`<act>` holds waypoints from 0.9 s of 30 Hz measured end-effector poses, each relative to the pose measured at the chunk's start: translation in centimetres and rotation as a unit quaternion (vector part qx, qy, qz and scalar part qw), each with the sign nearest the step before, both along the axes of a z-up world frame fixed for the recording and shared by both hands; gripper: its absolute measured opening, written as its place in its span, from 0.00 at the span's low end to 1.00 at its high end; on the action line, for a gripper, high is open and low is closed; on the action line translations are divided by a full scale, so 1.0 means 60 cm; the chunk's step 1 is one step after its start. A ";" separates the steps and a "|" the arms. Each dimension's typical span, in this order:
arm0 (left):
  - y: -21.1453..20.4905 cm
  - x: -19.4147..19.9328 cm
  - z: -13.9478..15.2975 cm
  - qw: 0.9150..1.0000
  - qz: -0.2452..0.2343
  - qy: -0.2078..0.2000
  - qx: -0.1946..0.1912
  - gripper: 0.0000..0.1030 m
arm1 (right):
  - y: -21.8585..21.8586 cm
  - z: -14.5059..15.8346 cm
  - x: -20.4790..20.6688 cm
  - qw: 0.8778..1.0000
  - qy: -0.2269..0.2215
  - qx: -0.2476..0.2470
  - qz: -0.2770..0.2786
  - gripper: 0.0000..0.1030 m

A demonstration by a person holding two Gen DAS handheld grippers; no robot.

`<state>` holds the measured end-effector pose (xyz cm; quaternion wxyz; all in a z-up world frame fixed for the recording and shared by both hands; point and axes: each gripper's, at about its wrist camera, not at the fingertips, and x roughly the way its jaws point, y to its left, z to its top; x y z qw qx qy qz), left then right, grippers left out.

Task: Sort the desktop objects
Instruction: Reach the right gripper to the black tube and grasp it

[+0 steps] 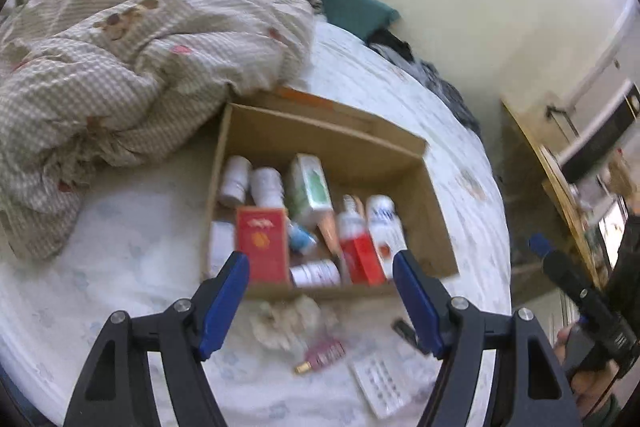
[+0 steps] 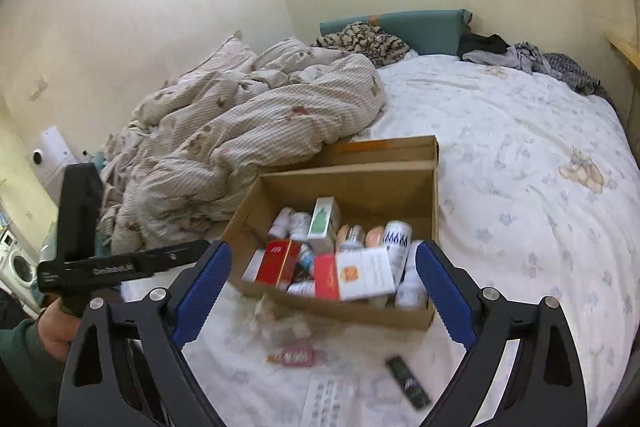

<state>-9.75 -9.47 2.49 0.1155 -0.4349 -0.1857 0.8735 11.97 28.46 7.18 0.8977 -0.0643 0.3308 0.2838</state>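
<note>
A wide bed with a white sheet printed in pale blue flowers (image 2: 520,163) fills both views. A rumpled beige checked duvet (image 2: 248,131) is heaped at ten o'clock, touching the open flap of the box.

An open brown cardboard box (image 2: 428,195) sits mid-bed. It holds a red carton (image 1: 262,247), a green-and-white carton (image 1: 310,187), two white round-capped bottles (image 1: 252,181) at its far left, a white carton with an orange logo (image 2: 364,273), a white bottle with blue zigzag marks (image 2: 396,239) and several smaller packs, crowded and overlapping. Their print is too blurred to read.

On the sheet at six o'clock from the box lie a crumpled pale wad (image 1: 288,319), a small red pack with a gold tip (image 1: 322,355), a white blister sheet of pills (image 1: 380,383) cut off by the frame, and a slim black stick (image 2: 408,381).

The left gripper (image 1: 320,303) hangs over these loose items, its blue-padded jaws spread wide and holding nothing. The right gripper (image 2: 322,297) hovers near the box's front edge, likewise gaping and empty. In the right wrist view, white lettering on the left gripper's black body is legible only as smeared letters.
</note>
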 end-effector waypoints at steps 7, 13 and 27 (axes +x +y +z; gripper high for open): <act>0.069 0.031 -0.031 0.997 -0.056 -0.019 -0.048 0.72 | -0.069 -0.018 -0.053 0.999 0.031 0.013 -0.031 0.94; 0.111 0.039 -0.056 0.992 -0.099 -0.029 -0.079 0.72 | -0.157 -0.084 -0.041 0.985 0.103 0.051 -0.127 0.95; 0.179 0.030 -0.116 0.967 -0.139 -0.061 -0.202 0.72 | -0.167 -0.133 -0.013 0.974 0.145 0.019 -0.174 0.95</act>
